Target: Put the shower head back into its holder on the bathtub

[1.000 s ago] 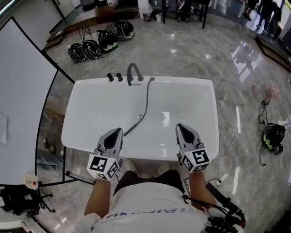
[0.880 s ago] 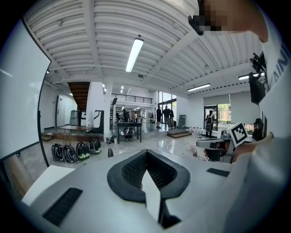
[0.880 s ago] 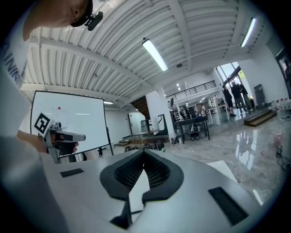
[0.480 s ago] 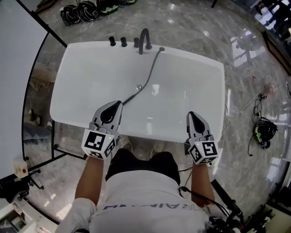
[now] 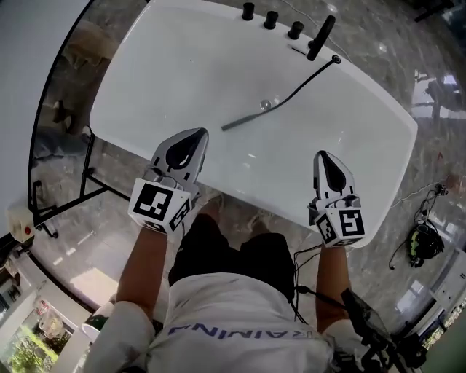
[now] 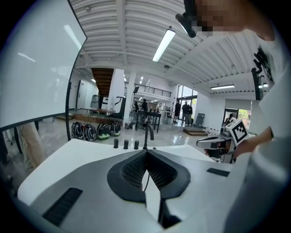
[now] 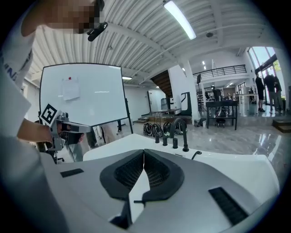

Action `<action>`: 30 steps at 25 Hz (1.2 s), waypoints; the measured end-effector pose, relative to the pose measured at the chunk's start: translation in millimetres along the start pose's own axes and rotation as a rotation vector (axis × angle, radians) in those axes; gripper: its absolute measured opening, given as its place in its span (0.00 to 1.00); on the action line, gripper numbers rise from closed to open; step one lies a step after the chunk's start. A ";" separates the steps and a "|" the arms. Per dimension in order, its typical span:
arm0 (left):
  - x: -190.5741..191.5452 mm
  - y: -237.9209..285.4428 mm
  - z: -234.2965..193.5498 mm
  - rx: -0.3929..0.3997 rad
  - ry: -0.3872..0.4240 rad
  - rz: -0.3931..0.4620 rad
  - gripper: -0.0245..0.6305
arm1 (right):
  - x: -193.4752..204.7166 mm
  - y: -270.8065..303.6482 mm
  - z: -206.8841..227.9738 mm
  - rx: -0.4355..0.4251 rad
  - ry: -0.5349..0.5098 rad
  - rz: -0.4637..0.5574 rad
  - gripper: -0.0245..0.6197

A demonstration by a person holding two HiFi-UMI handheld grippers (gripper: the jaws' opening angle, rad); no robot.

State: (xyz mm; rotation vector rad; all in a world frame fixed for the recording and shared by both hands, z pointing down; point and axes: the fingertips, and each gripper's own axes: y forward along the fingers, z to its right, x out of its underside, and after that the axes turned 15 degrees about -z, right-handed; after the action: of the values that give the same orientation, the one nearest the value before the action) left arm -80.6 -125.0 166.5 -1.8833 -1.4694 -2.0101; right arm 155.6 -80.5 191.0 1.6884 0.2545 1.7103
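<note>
A white bathtub (image 5: 145,65) fills the head view. The dark shower head (image 5: 242,122) lies on the tub's bottom, and its hose (image 5: 306,79) runs up to the far rim beside the black faucet (image 5: 321,36) and three knobs (image 5: 271,17). My left gripper (image 5: 194,134) hovers over the near rim, shut and empty, a short way below and left of the shower head. My right gripper (image 5: 322,154) is over the near rim further right, also shut and empty. In the left gripper view (image 6: 146,152) and the right gripper view (image 7: 144,151) the jaws meet, with the faucet (image 6: 146,135) (image 7: 180,132) far ahead.
A whiteboard (image 5: 29,58) on a black stand (image 5: 73,197) stands at the tub's left. A headset (image 5: 419,244) and cables lie on the marble floor at the right. Dark helmets (image 6: 91,131) sit on the floor beyond the tub. People stand far off.
The head view has swung closer over the tub. Both grippers have come down and forward over the near rim, and both stay shut. The shower head has not moved.
</note>
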 end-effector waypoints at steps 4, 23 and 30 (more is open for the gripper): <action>39.4 45.6 -28.5 -0.007 -0.028 -0.034 0.06 | 31.2 69.0 -1.4 -0.037 -0.029 -0.085 0.05; 244.5 250.1 -157.0 0.076 -0.041 -0.245 0.06 | 224.9 389.4 -34.5 -0.209 -0.411 -0.390 0.06; 310.9 315.8 -189.5 0.131 0.011 -0.337 0.06 | 323.7 490.5 -40.8 -0.281 -0.642 -0.518 0.13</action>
State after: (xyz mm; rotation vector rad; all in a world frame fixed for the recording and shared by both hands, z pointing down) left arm -127.3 -245.3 630.8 -1.6637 -1.9751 -1.9810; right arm -15.6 -231.1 734.3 1.6758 0.1222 0.7430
